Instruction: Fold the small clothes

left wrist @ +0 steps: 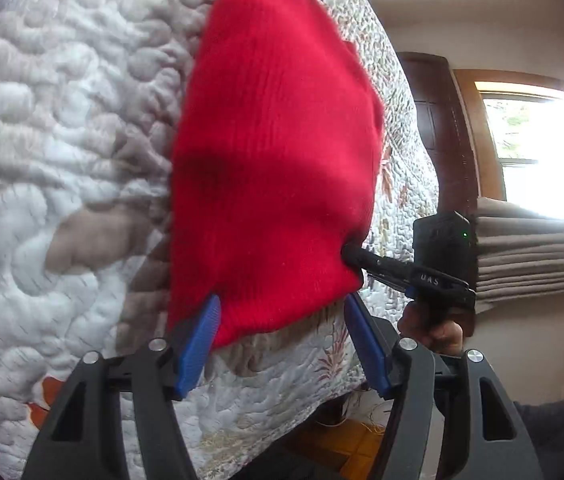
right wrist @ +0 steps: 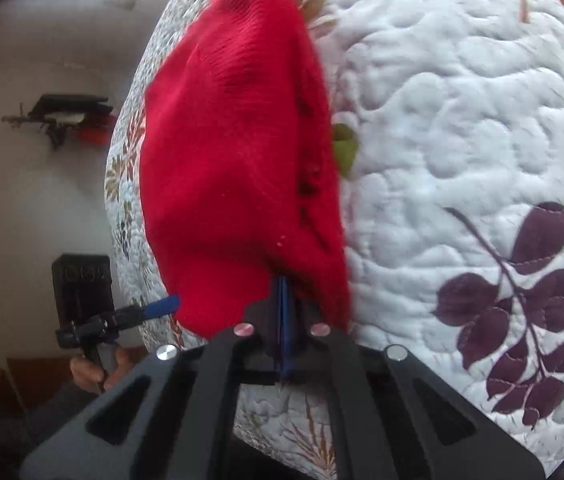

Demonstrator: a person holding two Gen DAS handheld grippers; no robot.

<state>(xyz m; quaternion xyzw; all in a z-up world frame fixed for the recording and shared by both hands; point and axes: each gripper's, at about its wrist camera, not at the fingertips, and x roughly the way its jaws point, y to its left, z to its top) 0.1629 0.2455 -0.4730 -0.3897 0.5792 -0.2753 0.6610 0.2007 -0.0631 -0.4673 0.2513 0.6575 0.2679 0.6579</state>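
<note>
A red knitted garment (left wrist: 274, 152) is lying on a white quilt (left wrist: 62, 160) with leaf prints, doubled over with fine ribbing and a rumpled folded side. The left gripper (left wrist: 282, 312) is standing wide, its blue fingers (left wrist: 202, 332) straddling the garment's near edge. The right gripper (right wrist: 283, 284) is pinching that edge, jaws closed on the knit.

The left gripper (left wrist: 282, 316) has its jaws spread wide apart, blue pads on either side. The right gripper (right wrist: 284, 292) has its jaws pressed together, pinching red cloth (right wrist: 234, 160). A hand (left wrist: 438, 328) grips the right gripper's handle.
</note>
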